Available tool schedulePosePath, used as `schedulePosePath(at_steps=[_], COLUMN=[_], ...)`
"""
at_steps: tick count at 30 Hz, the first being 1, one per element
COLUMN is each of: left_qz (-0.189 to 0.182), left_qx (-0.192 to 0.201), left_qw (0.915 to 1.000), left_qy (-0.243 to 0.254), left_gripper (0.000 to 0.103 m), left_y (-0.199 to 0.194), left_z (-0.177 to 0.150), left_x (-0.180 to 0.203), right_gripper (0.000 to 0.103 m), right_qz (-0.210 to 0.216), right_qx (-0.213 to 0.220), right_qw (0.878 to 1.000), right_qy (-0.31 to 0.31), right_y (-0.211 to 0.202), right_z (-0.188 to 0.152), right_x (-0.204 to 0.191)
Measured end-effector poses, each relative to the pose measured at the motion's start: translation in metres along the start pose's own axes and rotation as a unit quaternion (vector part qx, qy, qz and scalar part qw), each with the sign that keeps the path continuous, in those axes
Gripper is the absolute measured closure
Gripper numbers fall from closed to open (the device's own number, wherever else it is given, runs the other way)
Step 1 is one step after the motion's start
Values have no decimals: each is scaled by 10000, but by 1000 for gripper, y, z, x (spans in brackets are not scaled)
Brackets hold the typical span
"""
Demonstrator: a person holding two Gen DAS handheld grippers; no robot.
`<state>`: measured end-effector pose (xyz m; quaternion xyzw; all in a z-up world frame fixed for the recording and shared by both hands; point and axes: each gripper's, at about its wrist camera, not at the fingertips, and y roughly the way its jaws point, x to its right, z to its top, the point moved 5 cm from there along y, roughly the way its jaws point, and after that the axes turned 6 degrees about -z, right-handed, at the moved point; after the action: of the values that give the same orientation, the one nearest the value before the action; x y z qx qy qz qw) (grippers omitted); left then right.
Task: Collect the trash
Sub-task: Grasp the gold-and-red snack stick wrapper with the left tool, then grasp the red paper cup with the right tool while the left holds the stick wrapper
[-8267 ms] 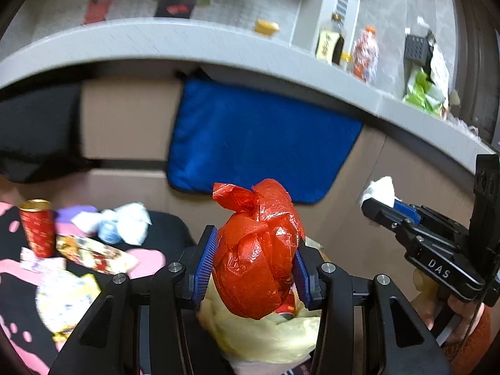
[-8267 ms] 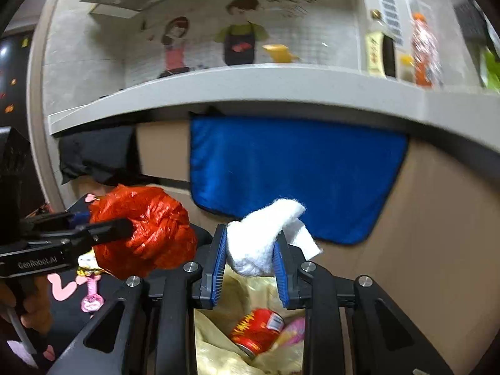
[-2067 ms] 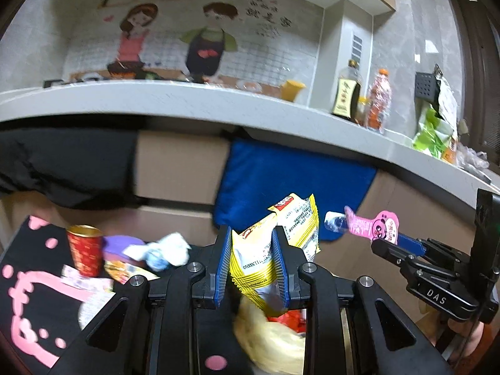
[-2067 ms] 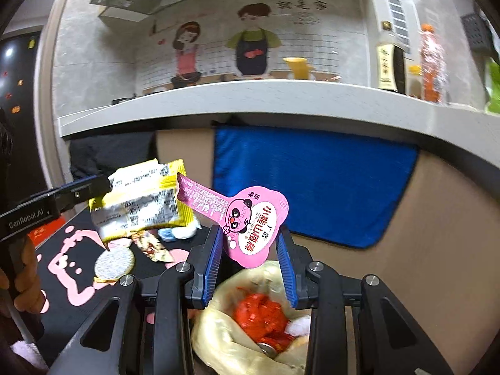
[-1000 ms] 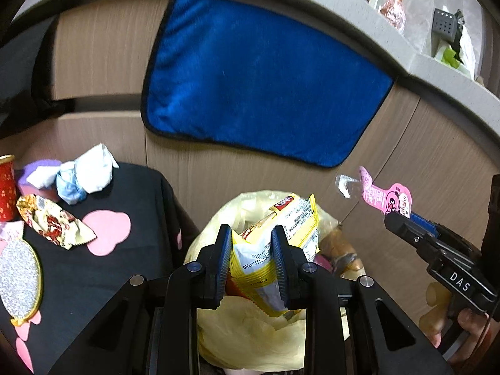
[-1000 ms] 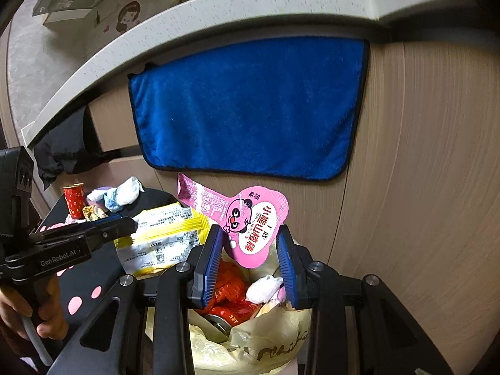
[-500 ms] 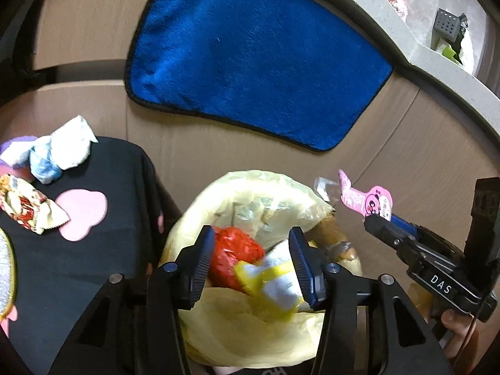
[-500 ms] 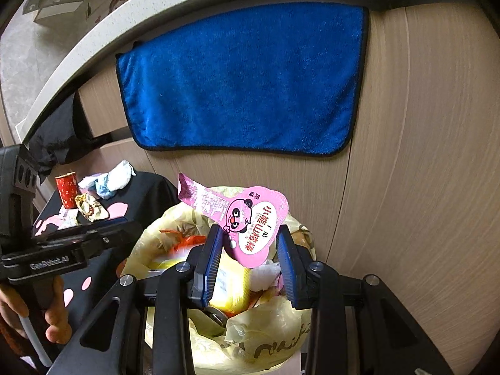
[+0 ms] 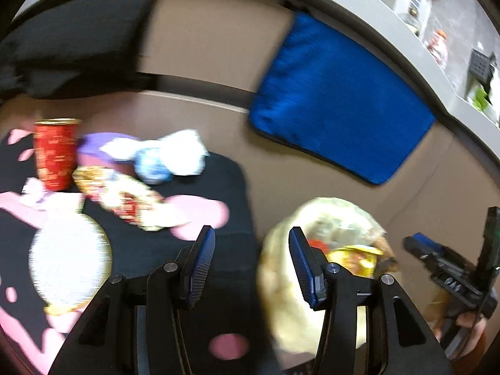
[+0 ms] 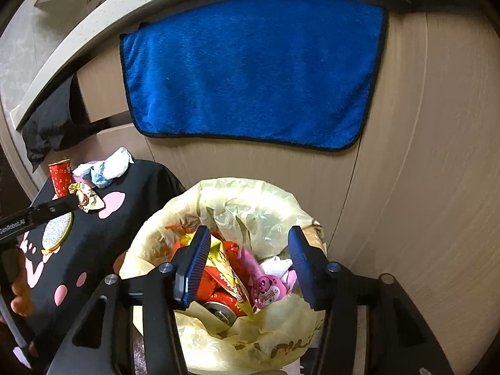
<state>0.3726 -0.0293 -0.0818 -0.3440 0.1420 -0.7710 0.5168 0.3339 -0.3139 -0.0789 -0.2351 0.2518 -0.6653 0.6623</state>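
Red can (image 9: 56,153) and wrappers (image 9: 125,200) are sitting on black tabletop (image 9: 187,250). Left gripper (image 9: 251,265) is hanging released, empty. Right gripper (image 10: 247,262) is opening, empty, over yellow trash bag (image 10: 250,206); pink wrapper (image 10: 265,287) is lying inside.

A plush blue towel (image 10: 250,72) hangs on matt wood-grain panelling (image 10: 422,156); below, a thin crinkled plastic bag (image 10: 250,206) holds glossy wrappers (image 10: 265,284).
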Motion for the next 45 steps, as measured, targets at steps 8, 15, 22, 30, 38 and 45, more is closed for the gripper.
schedulePosePath(at_steps=[8,15,22,30,38,45], left_qz=[640,473,214,859,591,261], left_qx=[351,158,2,-192,-201,-7], left_qw=[9955,9928,9907,9780,9796,9868], left_qy=[-596,-1090,-1346,-1891,-1912,-1600], left_gripper=[53,53,53,53,80,84], left_y=[-43,-52,-14,42,50,-23], left_z=[6,4,16,21,23,20], left_x=[-99,-156,-147,-161,-160,-166], right_gripper=[54,54,54,54,54,54], right_qz=[450,774,804,750,864,1227], right_qx=[334,464,338,298,80,15], right_qw=[9984,9954,9946,9958,9952,9896], right_qy=[26,-328,-558,-433,-457,-755], right_y=[-11,-10,2,7,27,37], right_z=[20,38,35,34,32,36], right_x=[-48,-116,-152,-147,-156,-198])
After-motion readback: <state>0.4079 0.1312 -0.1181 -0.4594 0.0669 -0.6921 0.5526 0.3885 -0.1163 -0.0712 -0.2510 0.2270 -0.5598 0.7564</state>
